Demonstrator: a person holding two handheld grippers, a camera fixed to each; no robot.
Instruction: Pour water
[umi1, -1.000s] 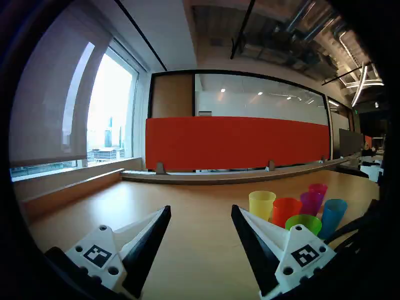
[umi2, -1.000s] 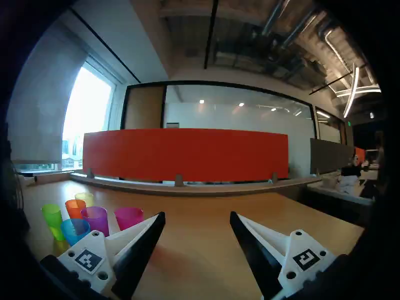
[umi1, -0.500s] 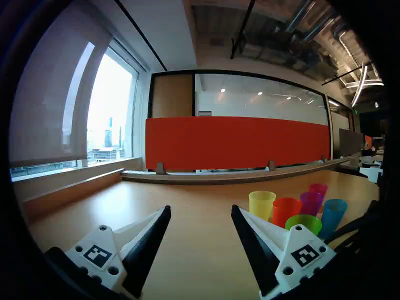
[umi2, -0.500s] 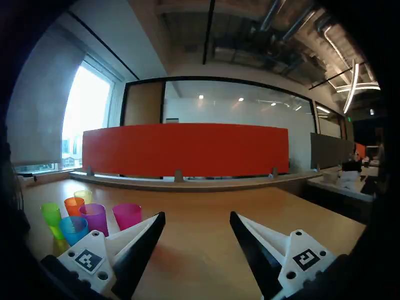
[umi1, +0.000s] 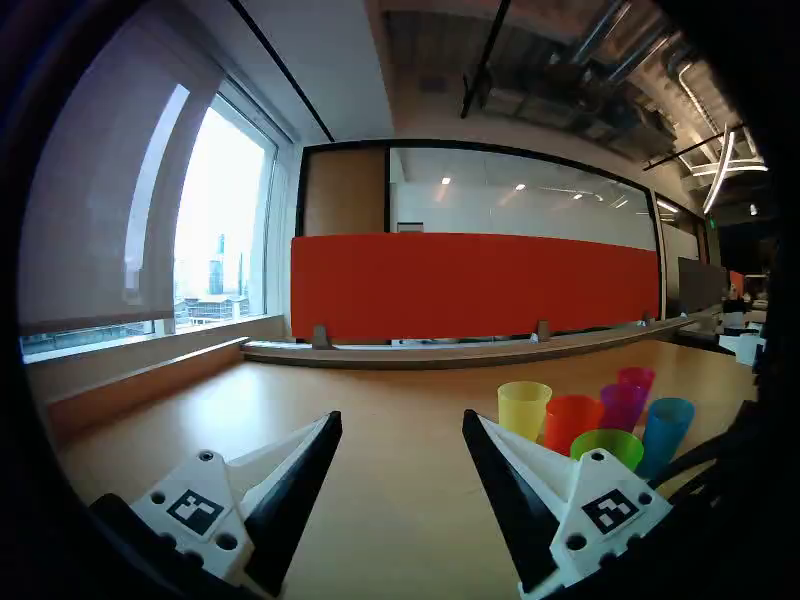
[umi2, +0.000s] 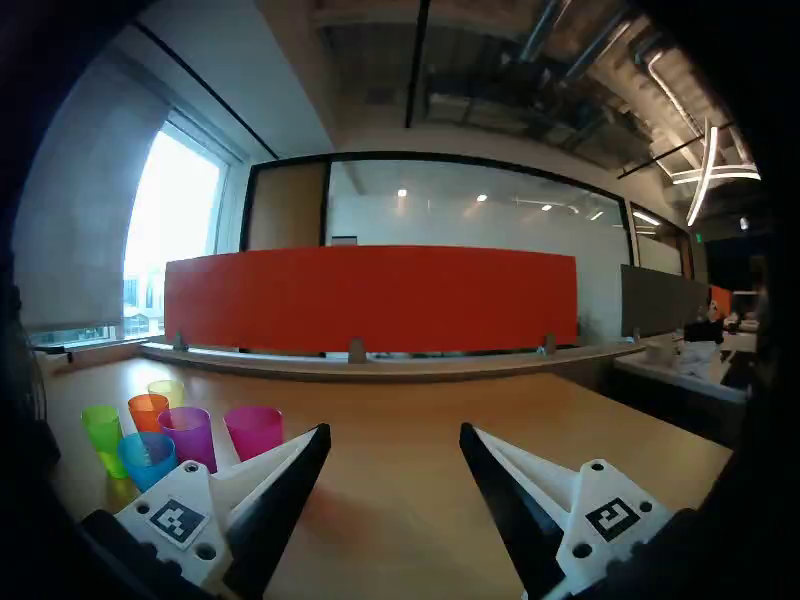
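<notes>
Several coloured plastic cups stand grouped on a wooden table (umi1: 380, 420). In the left gripper view they sit right of my fingers: a yellow cup (umi1: 523, 408), an orange cup (umi1: 572, 420), a green cup (umi1: 607, 446), a purple cup (umi1: 622, 406), a pink cup (umi1: 636, 379) and a blue cup (umi1: 666, 430). My left gripper (umi1: 402, 425) is open and holds nothing. In the right gripper view the cups are at the lower left: green cup (umi2: 104, 436), orange cup (umi2: 149, 411), blue cup (umi2: 150, 460), purple cup (umi2: 189, 437), pink cup (umi2: 254, 431). My right gripper (umi2: 393, 436) stands open, empty.
A red divider panel (umi1: 470, 285) runs along the table's far edge. A bright window (umi1: 215, 235) with a ledge lies to the left. Desks with white items (umi2: 690, 365) stand at the far right.
The right gripper view tipped slightly up a second ago, then held still. The left gripper has not moved. The cups stay where they were.
</notes>
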